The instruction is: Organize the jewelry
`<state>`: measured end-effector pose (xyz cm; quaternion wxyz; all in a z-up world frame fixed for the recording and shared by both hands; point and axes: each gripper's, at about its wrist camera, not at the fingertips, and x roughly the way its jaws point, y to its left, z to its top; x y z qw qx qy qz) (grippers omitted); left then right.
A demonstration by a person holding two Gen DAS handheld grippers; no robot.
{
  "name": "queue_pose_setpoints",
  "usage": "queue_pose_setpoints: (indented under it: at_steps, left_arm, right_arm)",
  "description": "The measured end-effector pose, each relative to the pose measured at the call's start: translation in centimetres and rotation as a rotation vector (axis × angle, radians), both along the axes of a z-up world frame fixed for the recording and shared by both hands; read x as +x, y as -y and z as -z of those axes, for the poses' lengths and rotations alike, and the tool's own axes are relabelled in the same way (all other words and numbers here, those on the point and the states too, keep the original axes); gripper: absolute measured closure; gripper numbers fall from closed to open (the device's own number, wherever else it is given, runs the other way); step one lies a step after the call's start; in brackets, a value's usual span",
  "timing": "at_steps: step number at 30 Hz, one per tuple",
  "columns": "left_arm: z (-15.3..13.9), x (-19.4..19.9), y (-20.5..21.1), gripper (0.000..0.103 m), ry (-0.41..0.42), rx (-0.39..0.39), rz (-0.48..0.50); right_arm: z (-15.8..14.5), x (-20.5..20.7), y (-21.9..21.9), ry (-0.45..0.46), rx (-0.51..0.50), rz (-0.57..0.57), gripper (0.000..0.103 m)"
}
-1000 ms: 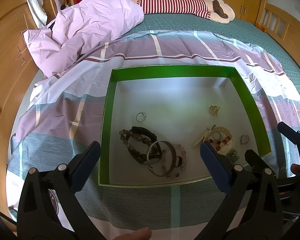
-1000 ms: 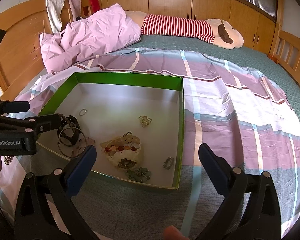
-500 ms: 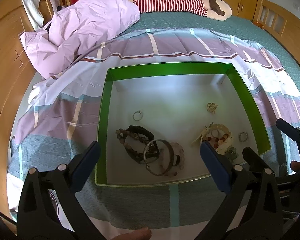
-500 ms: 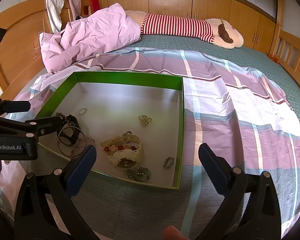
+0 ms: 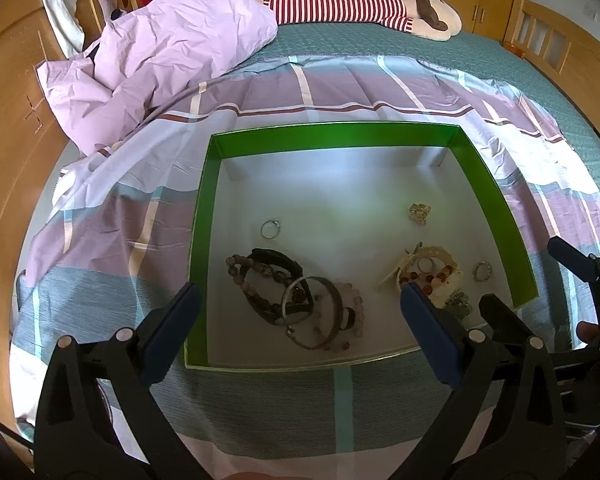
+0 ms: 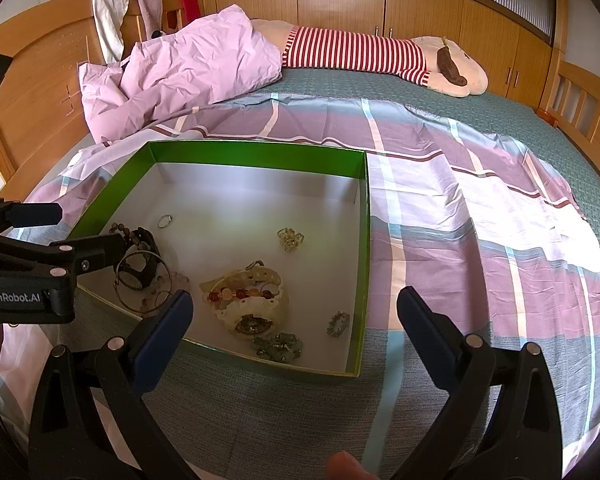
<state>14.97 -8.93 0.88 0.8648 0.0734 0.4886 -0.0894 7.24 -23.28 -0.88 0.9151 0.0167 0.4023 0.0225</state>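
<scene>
**Both claws spread wide, nothing gripped, above the near edge of the jewelry box**

At the bottom of my left view, the left gripper (image 5: 298, 314) has its blue-padded fingers (image 5: 168, 330) set far apart and holds nothing. One pad sits in front of the box's near left corner; the other covers part of the cream watch in frame. I cannot tell whether either pad touches the box.

In my right view the right gripper (image 6: 294, 320) is just as wide and just as empty, its left pad in front of the near wall of the box and its right pad over the bedspread (image 6: 480, 240) outside it. The left tool's black arm crosses the middle left of that frame and hides part of the bangles.

The green box (image 5: 204, 208) lies open on the plaid bedspread, filling the centre of my left view. Nearest me inside, lower centre, a heap of bead bracelets and bangles (image 5: 300, 300) overlaps a dark strap. To the lower right, a cream watch (image 6: 252, 304) carries a red-and-amber bead bracelet (image 6: 240, 293) across it, with a greenish clover piece (image 6: 278, 346) just in front and a small sparkly ring (image 6: 338, 323) beside. Further in, a thin silver ring (image 5: 270, 229) lies alone at centre left, and a gold trinket (image 5: 419, 213) sits well apart at right.

Beyond the box, a pink duvet (image 5: 168, 52) is bunched at upper left, and a plush toy in a red-striped shirt (image 5: 360, 4) lies along the top.
</scene>
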Motion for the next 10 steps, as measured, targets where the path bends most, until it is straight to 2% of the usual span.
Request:
queue_pose_setpoints:
  at_steps: [10]
  left_arm:
    - [0.10, -0.02, 0.12, 0.004, 0.005, 0.027, 0.005]
  right_arm:
    - [0.36, -0.01, -0.03, -0.002, -0.005, -0.002, 0.003]
